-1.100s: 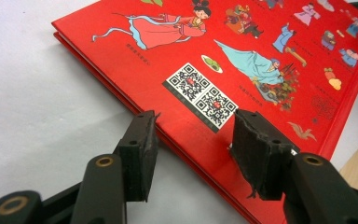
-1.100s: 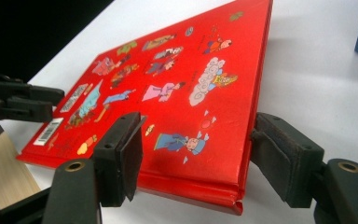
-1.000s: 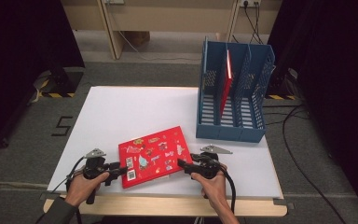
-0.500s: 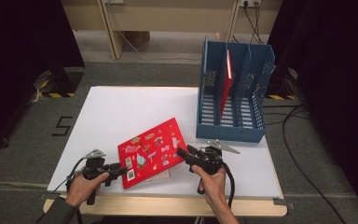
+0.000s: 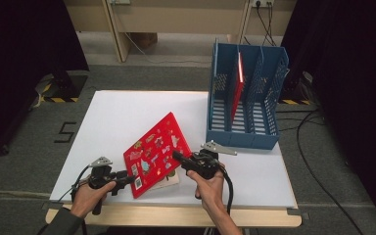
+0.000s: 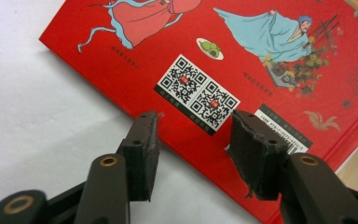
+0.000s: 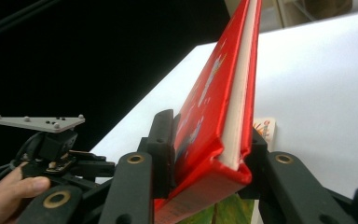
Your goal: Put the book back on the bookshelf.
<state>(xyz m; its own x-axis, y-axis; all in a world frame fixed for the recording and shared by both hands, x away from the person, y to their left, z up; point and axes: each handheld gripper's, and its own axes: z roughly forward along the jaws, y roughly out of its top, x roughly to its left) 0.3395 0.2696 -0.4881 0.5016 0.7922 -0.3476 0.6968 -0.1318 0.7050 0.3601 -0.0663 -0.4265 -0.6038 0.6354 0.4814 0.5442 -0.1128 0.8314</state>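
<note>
At the near edge of the white table [image 5: 254, 171], the red book [image 5: 156, 152] is being tipped up on its left side, and the whole move turns on how it lies between the two claws. The left gripper [image 5: 122, 177] is held low at the book's near left corner; in the left gripper view its pads [image 6: 142, 154] are seen pushed against the book's edge [image 6: 205, 154] near the QR codes rather than around it, with the jaws drawn in as far as they go, so a stop is made there and not a grip. The right gripper [image 5: 178, 157] is closer to the work: its jaws have just been closing, and in the right gripper view the book's lower corner [image 7: 214, 154] is seen pinched between the pads, cover on one side, page block on the other. The book's long axis is run away from the person, up and toward the far right. A second, thinner book [image 5: 169, 180] is glimpsed lying flat beneath. Further off, on that same diagonal, the blue file rack [image 5: 245, 134] is stood at the table's far right, with another red book [image 5: 238, 85] already upright in a slot; the right hand is judged the nearer for carrying.
</note>
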